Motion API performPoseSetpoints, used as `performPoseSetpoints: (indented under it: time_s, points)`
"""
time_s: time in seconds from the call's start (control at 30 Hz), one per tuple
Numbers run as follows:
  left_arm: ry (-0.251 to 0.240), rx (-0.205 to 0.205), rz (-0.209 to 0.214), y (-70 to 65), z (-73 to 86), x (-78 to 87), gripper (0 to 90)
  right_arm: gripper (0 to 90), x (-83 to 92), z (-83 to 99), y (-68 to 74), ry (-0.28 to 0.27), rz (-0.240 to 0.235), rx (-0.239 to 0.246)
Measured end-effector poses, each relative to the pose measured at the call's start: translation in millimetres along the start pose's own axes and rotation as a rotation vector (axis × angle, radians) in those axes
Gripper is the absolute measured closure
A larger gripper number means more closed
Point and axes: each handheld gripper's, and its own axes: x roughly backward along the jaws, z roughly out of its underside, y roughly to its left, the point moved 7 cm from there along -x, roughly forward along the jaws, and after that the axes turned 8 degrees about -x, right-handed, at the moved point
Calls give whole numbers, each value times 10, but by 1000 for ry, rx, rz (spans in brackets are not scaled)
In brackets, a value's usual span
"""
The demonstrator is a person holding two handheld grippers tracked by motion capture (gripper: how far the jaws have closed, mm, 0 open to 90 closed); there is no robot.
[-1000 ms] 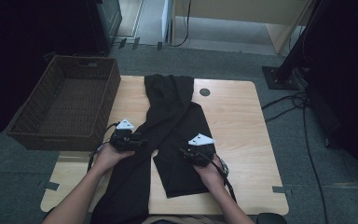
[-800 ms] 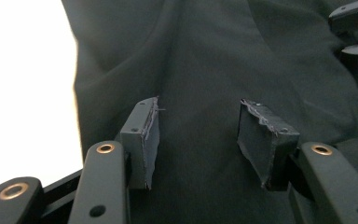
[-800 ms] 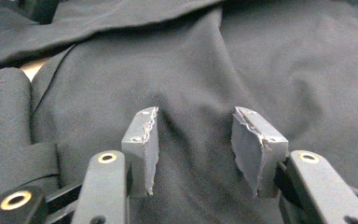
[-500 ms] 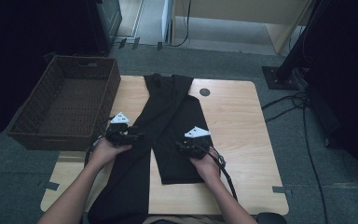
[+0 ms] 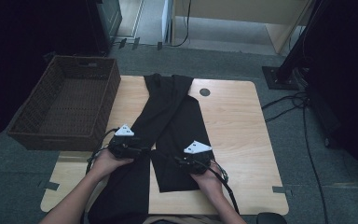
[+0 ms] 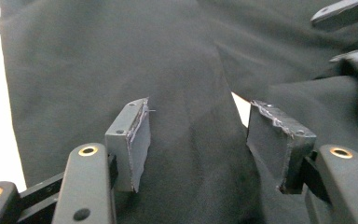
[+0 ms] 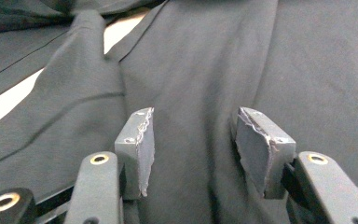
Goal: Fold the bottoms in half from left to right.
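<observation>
Black trousers [image 5: 170, 116] lie lengthwise on the wooden table [image 5: 235, 126], their legs split toward the near edge. My left gripper [image 5: 137, 150] rests on the left leg. In the left gripper view its jaws [image 6: 198, 123] stand apart over the black cloth [image 6: 121, 60]. They have just been opening, and the pads [image 6: 137, 140] do not press on the cloth lying between them. My right gripper [image 5: 182, 161] sits on the right leg. Its jaws [image 7: 193, 128] are open above the cloth [image 7: 205, 56], gripping nothing. The right gripper's jaws [image 6: 345, 28] also appear at the top right of the left gripper view.
A dark wicker basket [image 5: 28, 123] stands off the table's left side, its rim level with the tabletop. A round cable hole [image 5: 204, 92] marks the table's far part. Cables [image 5: 303, 112] trail on the floor at the right. Bare wood [image 5: 242, 154] lies right of the trousers.
Both hands drifted slightly left and away, then came back toward the near edge. The trousers lie much as before.
</observation>
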Motion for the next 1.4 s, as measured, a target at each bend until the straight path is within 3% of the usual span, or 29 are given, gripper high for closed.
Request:
performPoseSetpoints:
  time_s: [0.3,0.47,0.67,0.8,0.9,1.0,1.1,1.17,1.2,1.27,1.4]
  points:
    - [-29,-34,-57,41,4,-48,446,476,85,91,105,7,-16,9]
    - [-35,-64,-108,80,0,-64,593,484,63,70,90,2,-14,4]
    - [-50,-24,-132,163,-6,-72,817,489,2,11,55,-1,-2,-3]
    - [-51,-18,-118,180,-20,-86,900,491,-40,-27,39,-3,3,-7]
    - [-51,9,-91,189,-35,-95,900,493,-45,-32,36,-3,5,-9]
    - [-43,8,-74,172,-80,-112,900,495,-44,-32,36,-3,4,-9]
    - [-68,14,-48,116,-194,-108,900,496,-44,-33,34,-3,4,-10]
    - [-87,17,-25,70,-273,-100,723,497,-44,-33,33,-3,4,-11]
    - [-91,9,-12,41,-297,-96,677,496,-44,-32,33,-3,4,-10]
    - [-74,-20,-11,-10,-301,-105,608,497,-44,-32,33,-3,4,-10]
    - [-23,-46,-12,-63,-200,-160,562,497,-44,-32,33,-3,5,-10]
